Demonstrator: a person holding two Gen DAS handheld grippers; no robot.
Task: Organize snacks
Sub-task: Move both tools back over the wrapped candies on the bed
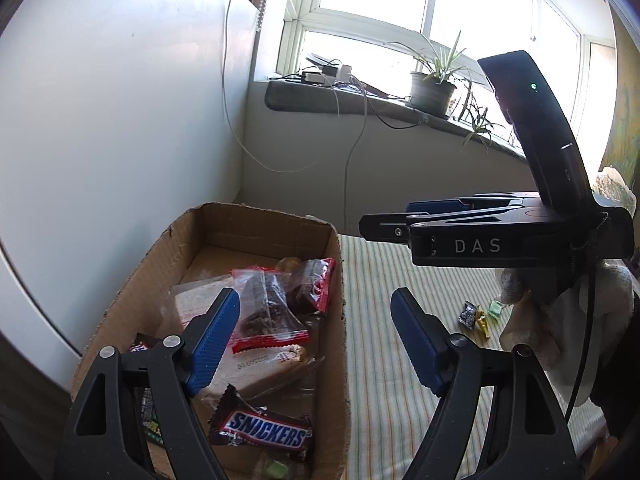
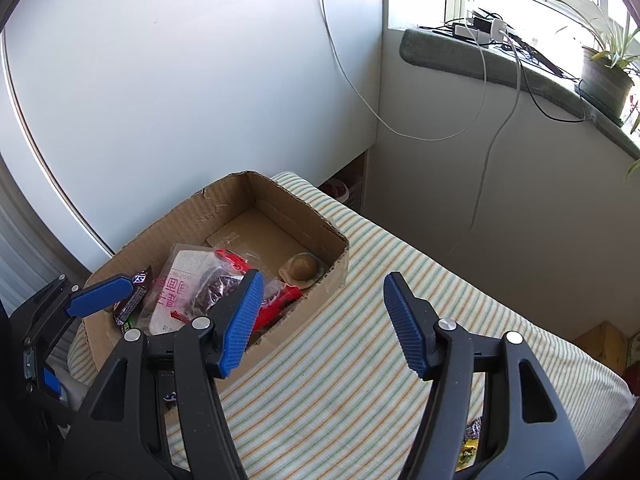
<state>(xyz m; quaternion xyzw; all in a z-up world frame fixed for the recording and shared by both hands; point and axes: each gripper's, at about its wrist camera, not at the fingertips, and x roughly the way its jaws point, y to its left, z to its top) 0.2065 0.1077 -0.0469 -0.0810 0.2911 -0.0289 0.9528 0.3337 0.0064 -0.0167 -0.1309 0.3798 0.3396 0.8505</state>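
1. The cardboard box (image 1: 256, 224) sits at the left on the striped bed cover (image 1: 400, 360); it already holds a Snickers bar (image 1: 264, 432), a clear bag with a red seal (image 1: 268, 312), a pale flat packet (image 2: 188, 280) and a brown round sweet (image 2: 302, 267).
2. The left claw (image 1: 316, 344) hangs over the box's right wall with its blue pads spread and nothing between them; I judge that it is between a drop and the next pick.
3. The right claw (image 2: 320, 328) also stands spread and empty, over the bed cover just right of the box; in the left view it crosses the frame above the cover.
4. A few small wrapped sweets (image 1: 478, 318) lie loose on the cover at the right, well apart from the box; these look like the work left.
5. The next move likely calls for one claw to swing right, come down over one sweet, close on its wrapper and carry it back to the box; the sweets lie close together, so the pads must straddle only one.
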